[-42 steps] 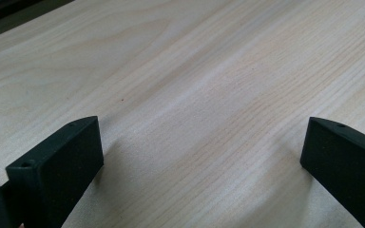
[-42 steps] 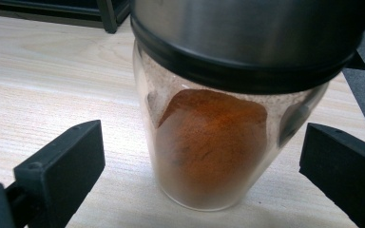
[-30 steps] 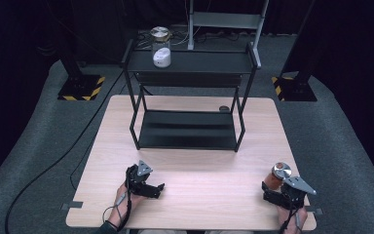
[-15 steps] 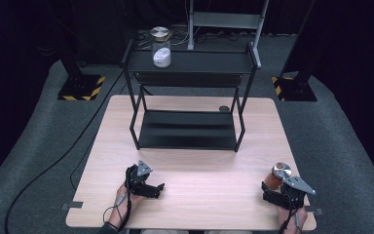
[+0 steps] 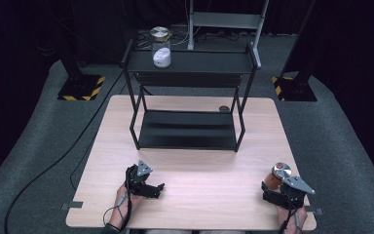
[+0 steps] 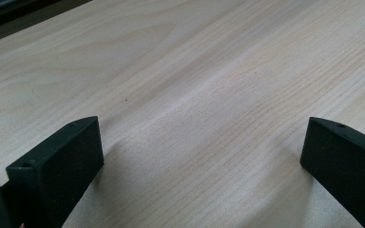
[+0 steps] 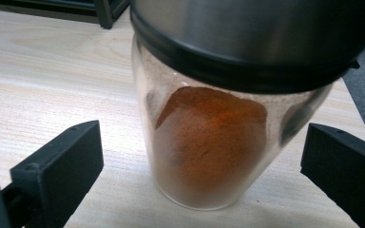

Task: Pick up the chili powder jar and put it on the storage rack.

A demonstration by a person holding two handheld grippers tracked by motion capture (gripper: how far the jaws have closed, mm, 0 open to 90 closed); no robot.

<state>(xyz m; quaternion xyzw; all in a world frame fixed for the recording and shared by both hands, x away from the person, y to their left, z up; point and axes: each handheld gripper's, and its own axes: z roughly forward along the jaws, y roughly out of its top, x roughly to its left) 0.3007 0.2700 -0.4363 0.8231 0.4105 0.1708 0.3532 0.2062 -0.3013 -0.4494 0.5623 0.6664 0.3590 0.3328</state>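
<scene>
Resting at the lower left of the high view, the left gripper [image 5: 146, 184] lies on the wooden table [image 5: 199, 161], its jaws spread wide with bare wood between them in the left gripper view. At the lower right, the right gripper [image 5: 277, 187] is released too, jaws standing apart on either side of a glass spice jar [image 7: 209, 142] holding orange-red powder under a metal lid [image 7: 247, 33], neither jaw touching it. Above centre stands a black two-tier shelf [image 5: 190, 63]; a second jar [image 5: 161, 48] sits at its top left.
</scene>
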